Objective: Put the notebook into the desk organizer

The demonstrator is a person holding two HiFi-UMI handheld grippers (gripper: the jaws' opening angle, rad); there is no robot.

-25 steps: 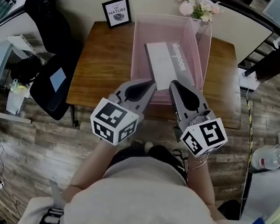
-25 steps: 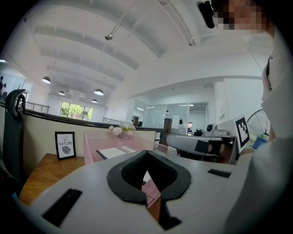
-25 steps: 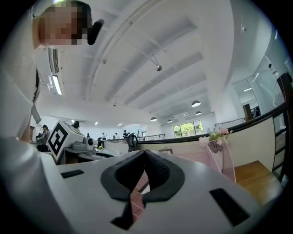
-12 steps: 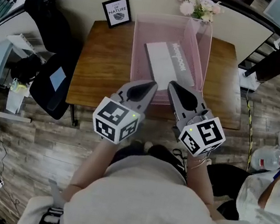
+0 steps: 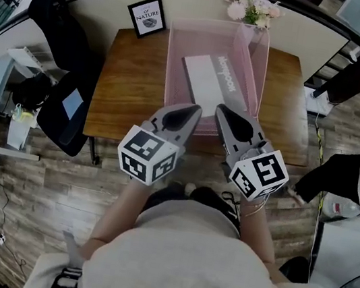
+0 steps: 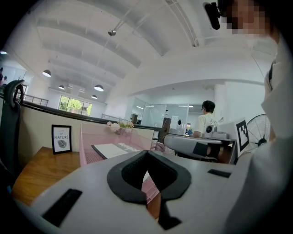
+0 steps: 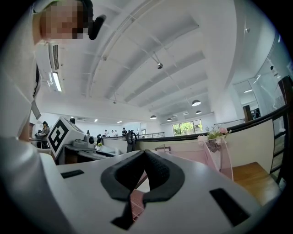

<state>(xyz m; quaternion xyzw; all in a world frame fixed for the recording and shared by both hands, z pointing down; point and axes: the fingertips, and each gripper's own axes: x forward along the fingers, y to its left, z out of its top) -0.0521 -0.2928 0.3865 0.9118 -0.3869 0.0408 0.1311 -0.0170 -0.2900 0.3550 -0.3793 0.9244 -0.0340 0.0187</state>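
A translucent pink desk organizer [image 5: 175, 71] stands on the wooden table, and the white notebook [image 5: 210, 83] lies flat inside it. Both grippers hover side by side over the table's near edge, just short of the organizer's front wall. My left gripper [image 5: 194, 109] is shut with nothing in it, and so is my right gripper [image 5: 221, 108]. In the left gripper view the closed jaws [image 6: 147, 153] point at the organizer [image 6: 89, 147] and the notebook [image 6: 112, 150]. In the right gripper view the closed jaws [image 7: 145, 152] face the organizer's pink wall [image 7: 219, 161].
A framed "NATURE" picture [image 5: 147, 15] and a small bunch of flowers [image 5: 254, 7] stand at the table's back edge. A black chair with a jacket [image 5: 64, 79] is left of the table. A person's arm in white [image 5: 359, 177] reaches in at the right.
Both grippers have stayed almost still. A person has come into view at the right edge and moved up along it.
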